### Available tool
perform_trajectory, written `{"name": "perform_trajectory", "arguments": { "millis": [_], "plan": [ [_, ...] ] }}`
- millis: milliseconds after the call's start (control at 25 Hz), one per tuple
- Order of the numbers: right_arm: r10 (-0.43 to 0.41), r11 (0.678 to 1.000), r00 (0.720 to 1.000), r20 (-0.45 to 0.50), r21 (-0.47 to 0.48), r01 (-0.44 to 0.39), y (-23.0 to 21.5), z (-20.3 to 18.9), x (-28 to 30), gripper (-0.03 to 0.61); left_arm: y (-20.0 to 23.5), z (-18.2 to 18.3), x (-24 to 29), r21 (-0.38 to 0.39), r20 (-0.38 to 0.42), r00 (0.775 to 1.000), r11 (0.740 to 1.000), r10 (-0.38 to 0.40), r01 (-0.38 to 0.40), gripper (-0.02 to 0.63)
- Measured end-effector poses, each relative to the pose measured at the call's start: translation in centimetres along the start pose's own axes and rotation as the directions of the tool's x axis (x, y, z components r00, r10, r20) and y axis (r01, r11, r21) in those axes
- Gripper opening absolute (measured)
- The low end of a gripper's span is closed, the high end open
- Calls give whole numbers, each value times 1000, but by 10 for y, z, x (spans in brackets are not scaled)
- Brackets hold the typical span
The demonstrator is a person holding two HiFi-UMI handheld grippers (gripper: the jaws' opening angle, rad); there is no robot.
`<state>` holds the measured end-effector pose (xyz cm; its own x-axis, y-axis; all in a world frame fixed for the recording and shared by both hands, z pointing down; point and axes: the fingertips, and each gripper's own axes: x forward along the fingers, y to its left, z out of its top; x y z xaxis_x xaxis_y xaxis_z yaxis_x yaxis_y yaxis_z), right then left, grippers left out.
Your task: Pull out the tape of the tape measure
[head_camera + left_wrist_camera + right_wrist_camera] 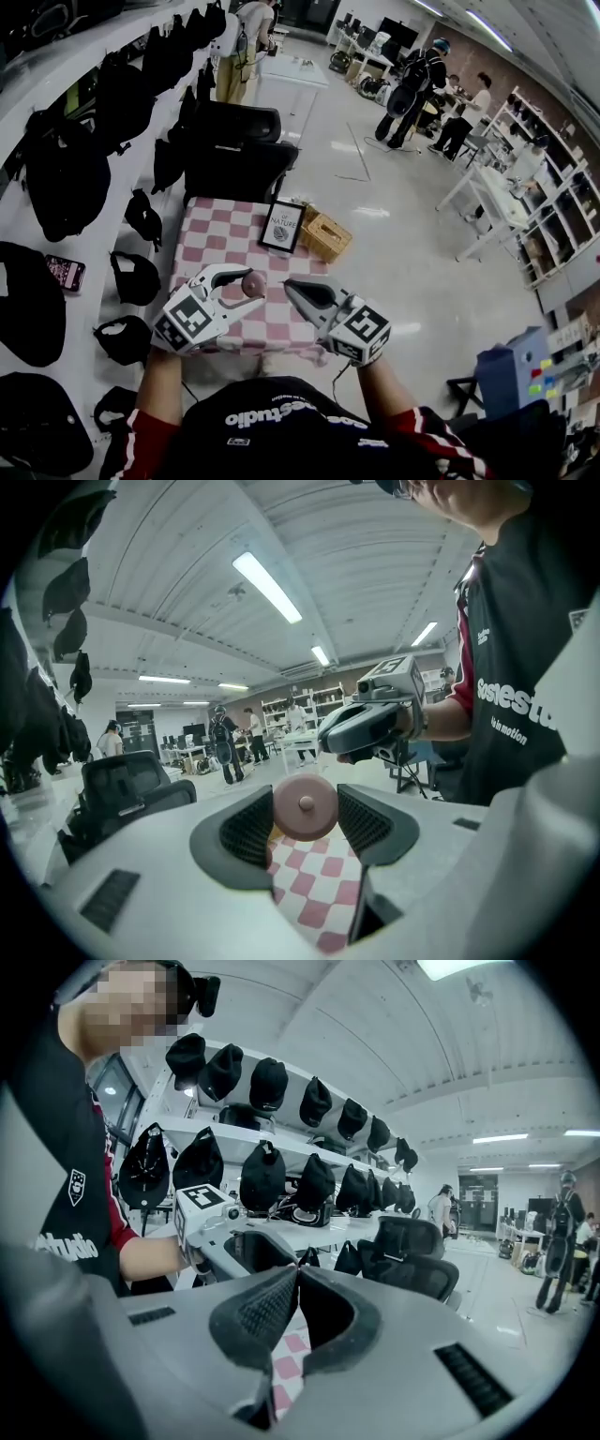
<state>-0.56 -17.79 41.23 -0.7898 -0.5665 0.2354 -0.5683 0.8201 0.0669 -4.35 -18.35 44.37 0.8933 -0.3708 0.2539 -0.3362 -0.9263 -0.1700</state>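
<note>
Pink tape measure [306, 808] pinched by left gripper [250, 285] (right gripper [296, 1286] closed).

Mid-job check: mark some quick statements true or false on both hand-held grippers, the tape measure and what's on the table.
1. The left hand-held gripper is shut on the pink round tape measure. True.
2. The right hand-held gripper grips the tape's end. False: its jaws are together with nothing between them, and no drawn-out tape shows.
3. The tape measure lies on the checkered table. False: it is held above the table in the left hand-held gripper.
4. A framed sign stands on the table beside a tan box. True.
</note>
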Motion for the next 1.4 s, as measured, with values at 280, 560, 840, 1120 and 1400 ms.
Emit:
{"name": "perform_trajectory", "arguments": {
  "millis": [280, 560, 840, 1120, 1400],
  "plan": [
    [-80, 995, 997, 22, 54, 79, -33, -1, -21, 9, 17, -23, -12, -50, -36, 998, 997, 50, -51, 216],
    [-171, 982, 984, 53, 93, 166, -63, 4, -41, 9, 30, -33, -24, -58, -60, 994, 994, 90, -94, 216],
    [-238, 966, 970, 56, 117, 231, -77, -2, -51, 9, 46, -42, -38, -103, -85, 986, 983, 141, -149, 216],
    [-339, 927, 939, 52, 188, 324, -112, -10, -82, 9, 73, -71, -65, -143, -149, 961, 957, 231, -252, 216],
    [-430, 878, 902, 40, 254, 407, -138, -18, -101, 9, 84, -91, -72, -155, -201, 938, 936, 282, -315, 218]
  ]
}}
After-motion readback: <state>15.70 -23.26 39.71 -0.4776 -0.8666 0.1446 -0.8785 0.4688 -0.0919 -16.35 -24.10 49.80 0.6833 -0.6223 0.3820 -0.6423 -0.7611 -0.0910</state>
